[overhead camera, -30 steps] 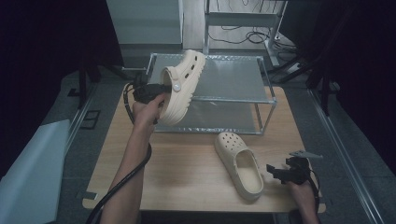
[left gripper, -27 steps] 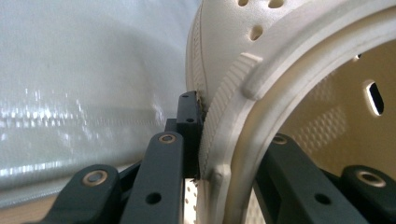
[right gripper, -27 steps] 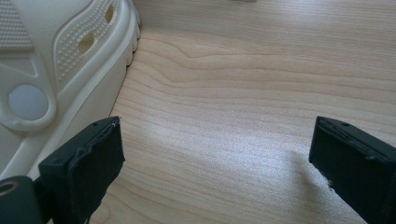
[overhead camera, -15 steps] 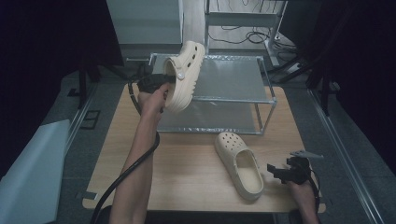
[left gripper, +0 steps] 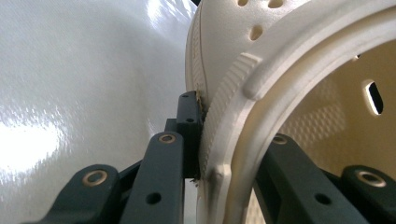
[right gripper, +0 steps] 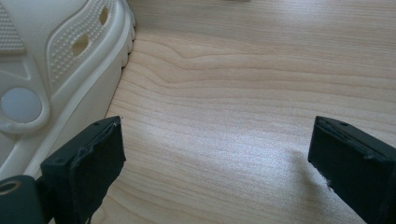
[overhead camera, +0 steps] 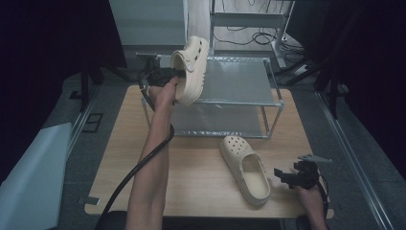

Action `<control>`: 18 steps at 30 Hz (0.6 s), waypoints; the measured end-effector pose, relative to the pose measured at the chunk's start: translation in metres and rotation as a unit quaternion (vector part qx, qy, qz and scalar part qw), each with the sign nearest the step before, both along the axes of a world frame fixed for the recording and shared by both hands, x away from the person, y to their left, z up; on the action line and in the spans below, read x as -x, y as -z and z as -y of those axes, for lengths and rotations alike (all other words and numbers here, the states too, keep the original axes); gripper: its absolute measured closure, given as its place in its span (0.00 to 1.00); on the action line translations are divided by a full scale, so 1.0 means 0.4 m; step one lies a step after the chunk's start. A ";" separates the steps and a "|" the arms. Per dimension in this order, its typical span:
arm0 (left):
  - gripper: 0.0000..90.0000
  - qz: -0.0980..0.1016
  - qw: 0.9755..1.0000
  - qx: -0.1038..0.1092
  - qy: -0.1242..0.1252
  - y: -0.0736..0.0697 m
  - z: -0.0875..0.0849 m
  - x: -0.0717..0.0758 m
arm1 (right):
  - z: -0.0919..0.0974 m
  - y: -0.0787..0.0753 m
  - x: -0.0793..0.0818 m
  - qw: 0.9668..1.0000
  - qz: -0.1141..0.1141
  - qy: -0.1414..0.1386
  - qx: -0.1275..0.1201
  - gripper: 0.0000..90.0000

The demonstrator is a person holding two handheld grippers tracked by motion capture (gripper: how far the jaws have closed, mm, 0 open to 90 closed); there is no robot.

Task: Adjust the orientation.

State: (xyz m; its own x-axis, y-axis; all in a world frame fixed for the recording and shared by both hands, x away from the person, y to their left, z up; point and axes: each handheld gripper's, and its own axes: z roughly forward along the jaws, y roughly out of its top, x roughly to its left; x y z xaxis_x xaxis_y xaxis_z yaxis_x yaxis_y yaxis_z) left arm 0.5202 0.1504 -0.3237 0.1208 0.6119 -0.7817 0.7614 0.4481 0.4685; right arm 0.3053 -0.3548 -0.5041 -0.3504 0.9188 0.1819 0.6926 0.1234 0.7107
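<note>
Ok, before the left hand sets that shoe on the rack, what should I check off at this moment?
1. Left tongs clamped on the raised shoe: ok; in the left gripper view its rim sits between the jaws.
2. Shoe clear of the rack's top shelf: ok, it hangs above the shelf's left end.
3. Top shelf free for it: ok, bare metal.
4. Second shoe out of the way: ok, it lies on the table in front of the rack.
5. Right tongs idle: ok, open beside the second shoe, nothing between the jaws.
6. Firmness of the grip: cannot tell.
</note>
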 end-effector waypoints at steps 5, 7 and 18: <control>0.86 -0.004 1.000 -0.007 -0.025 0.005 -0.008 -0.015 | 0.002 0.000 0.000 1.000 -0.001 0.000 0.000 0.05; 0.86 -0.002 0.999 -0.013 -0.036 0.007 -0.011 -0.020 | 0.003 0.000 0.000 1.000 -0.001 -0.001 0.001 0.05; 0.85 -0.015 0.995 -0.070 -0.071 0.003 -0.008 -0.057 | 0.007 0.001 -0.001 1.000 -0.003 -0.001 0.000 0.06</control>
State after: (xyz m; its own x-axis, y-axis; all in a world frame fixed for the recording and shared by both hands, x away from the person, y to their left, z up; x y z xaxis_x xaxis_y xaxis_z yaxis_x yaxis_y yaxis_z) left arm 0.5429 0.1535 -0.3250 0.0035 0.7241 -0.6897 0.7097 0.4841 0.5118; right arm 0.3056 -0.3576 -0.5043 -0.3517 0.9176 0.1851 0.6969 0.1246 0.7062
